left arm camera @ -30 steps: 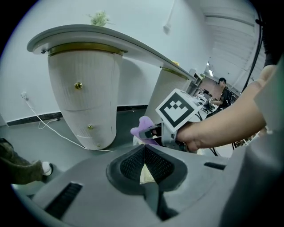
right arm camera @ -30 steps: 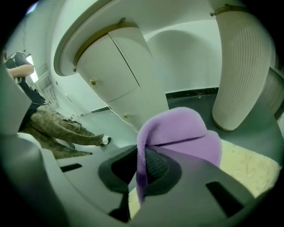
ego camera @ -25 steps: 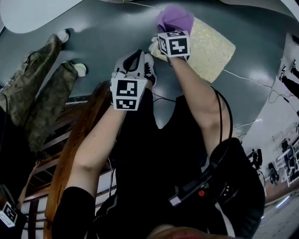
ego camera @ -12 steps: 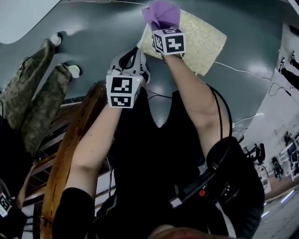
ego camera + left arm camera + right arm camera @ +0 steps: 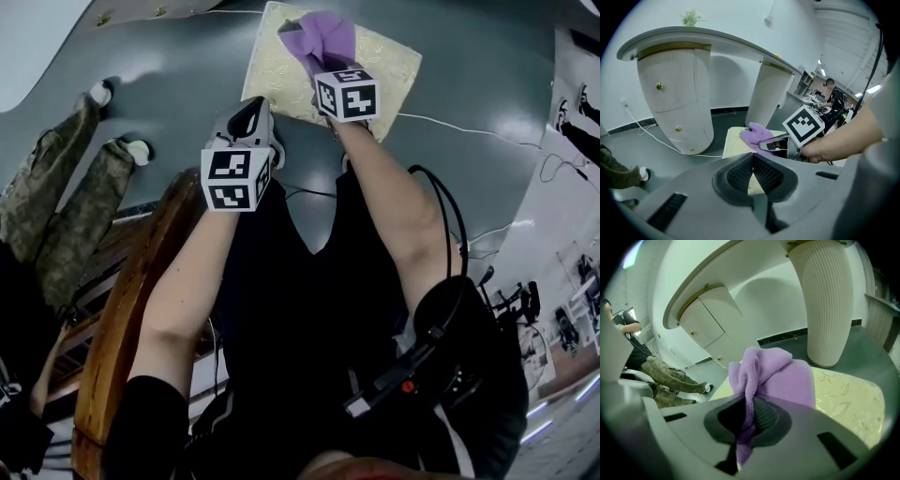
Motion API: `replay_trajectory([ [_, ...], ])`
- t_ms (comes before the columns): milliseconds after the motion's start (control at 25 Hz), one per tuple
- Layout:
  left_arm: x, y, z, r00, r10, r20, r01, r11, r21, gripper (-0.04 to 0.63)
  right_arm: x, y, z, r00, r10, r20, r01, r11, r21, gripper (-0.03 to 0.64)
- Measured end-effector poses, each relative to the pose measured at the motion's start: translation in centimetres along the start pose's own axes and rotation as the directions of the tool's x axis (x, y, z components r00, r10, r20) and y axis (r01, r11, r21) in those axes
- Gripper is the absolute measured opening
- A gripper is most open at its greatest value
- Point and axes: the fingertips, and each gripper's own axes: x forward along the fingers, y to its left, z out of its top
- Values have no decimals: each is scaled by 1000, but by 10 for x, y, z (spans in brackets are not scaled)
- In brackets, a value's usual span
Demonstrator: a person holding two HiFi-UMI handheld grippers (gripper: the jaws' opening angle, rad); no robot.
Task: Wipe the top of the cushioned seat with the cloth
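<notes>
So, the cloth (image 5: 323, 36) is pinched in the right gripper (image 5: 749, 416). The purple fabric is squeezed tight between the two jaws, and the rest is bunched up past the tips. In the head view the bunch is seen on top of the seat (image 5: 267, 75), close to its far edge and about midway along it. In the left gripper view it looks like it's laid right on the pale yellow cushion.

The left gripper (image 5: 752, 171) is held just short of the seat's near edge, over the grey floor (image 5: 169, 103). Its jaws are pressed together at the tips with nothing caught between them, and it isn't touching the seat.

The seat itself is set flat on the floor, just beside a white ribbed pedestal (image 5: 825, 301) under a curved counter. A thin white cable (image 5: 469, 127) is run along the floor past the seat's right side. A wooden chair (image 5: 131, 319) is seen at the left of the head view, with someone's camo trouser legs (image 5: 56, 197) further left, well apart from the seat.
</notes>
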Motion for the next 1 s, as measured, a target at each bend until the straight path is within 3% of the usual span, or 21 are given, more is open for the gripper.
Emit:
replay_trajectory([
  [560,34,-61,11,1000,-28,-12,27,999,-20,3,-61,-67,-33,1000,-11,-1,11,1000,28,21],
  [1000,53,-104,15,998,-61,-27,61,998,17,3,-98,-108,-54,999,-33,-10,33,999,29,21],
])
